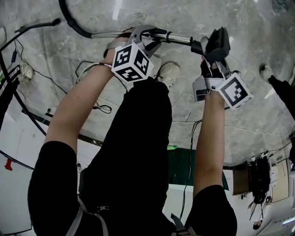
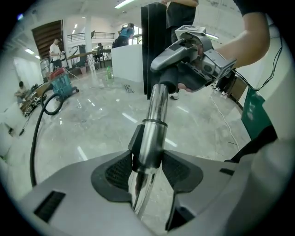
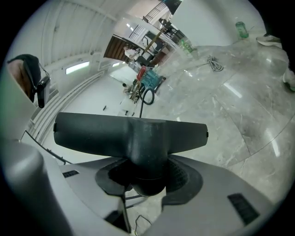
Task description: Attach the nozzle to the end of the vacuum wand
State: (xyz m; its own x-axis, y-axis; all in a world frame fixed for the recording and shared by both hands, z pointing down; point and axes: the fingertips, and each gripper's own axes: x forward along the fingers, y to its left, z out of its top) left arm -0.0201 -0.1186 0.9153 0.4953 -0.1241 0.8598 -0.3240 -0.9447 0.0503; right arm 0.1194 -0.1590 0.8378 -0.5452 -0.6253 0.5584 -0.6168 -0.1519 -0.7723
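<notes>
Well, blk T-shaped nozzle; chrome wand

This is a large open hall used as a work or test space, not a home. A polished grey marble floor runs throughout under ceiling strip lights. A low white partition stands mid-hall. In front of it a green bottle sits on the bare floor. Left of the partition are a teal canister machine with a black hose, a standing person, and a brown staircase. Above and behind the partition runs a railed mezzanine. Loose cables and a power strip lie on the floor; their place relative to the partition cannot be told.
</notes>
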